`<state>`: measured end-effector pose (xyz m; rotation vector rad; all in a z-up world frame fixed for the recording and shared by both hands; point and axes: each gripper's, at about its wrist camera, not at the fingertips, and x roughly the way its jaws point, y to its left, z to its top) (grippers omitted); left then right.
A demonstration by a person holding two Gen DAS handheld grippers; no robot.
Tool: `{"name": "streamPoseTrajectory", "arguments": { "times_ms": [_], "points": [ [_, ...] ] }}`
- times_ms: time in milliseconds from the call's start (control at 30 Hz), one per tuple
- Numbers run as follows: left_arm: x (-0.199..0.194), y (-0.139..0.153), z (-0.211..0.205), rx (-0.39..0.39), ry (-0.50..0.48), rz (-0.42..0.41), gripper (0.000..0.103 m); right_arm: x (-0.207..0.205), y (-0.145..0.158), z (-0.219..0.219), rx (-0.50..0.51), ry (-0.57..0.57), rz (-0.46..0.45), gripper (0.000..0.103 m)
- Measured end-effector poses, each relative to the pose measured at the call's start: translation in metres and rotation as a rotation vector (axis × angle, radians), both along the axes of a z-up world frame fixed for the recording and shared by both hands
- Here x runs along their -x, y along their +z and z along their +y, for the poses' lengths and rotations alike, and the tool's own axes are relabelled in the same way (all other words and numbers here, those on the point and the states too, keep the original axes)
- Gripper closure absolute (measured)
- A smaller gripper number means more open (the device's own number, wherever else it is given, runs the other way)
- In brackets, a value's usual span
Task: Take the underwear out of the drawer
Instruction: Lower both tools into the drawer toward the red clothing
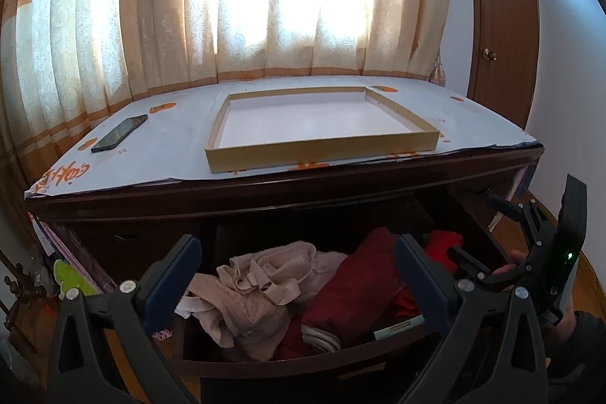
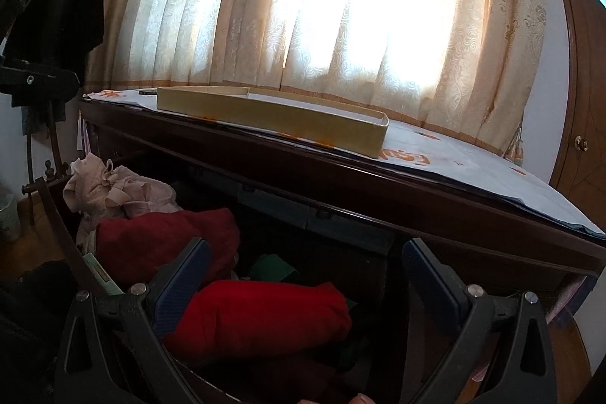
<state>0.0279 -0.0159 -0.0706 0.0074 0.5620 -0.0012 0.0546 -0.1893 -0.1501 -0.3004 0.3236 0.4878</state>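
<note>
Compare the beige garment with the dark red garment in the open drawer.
Colour: the beige garment is pale pinkish beige with straps and lace; the dark red garment is plain deep maroon.
Pose: the beige garment lies crumpled and loose; the dark red garment is a neat folded bundle.
Place: in the left wrist view, the beige sits left and the dark red right.
Both lie in the drawer, untouched by either tongs.

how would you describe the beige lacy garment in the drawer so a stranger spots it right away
Start at the dark wooden dresser under the curtained window, then drop to its open drawer. The beige lacy garment is heaped at the drawer's left end, with loose straps trailing over it. Its pale colour sets it apart: the dark red roll beside it and the other clothes nearby are red.
</note>
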Motion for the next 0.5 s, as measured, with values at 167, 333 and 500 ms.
{"name": "streamPoseTrajectory", "arguments": {
  "times_ms": [167,333,500],
  "points": [
    [-0.0013,-0.0012,0.0017,0.006,0.004,0.004,0.0,-0.0028,0.0008,-0.0022,0.004,-0.002,0.021,0.001],
    [-0.0043,-0.0022,0.0052,0.01,0.007,0.013,0.0,-0.0053,0.001,-0.0031,0.013,0.005,0.055,0.001],
    [-0.0046,-0.0062,0.0056,0.007,0.005,0.027,0.0,-0.0017,0.0006,0.0006,0.035,0.015,0.07,0.001]
  ]
}}
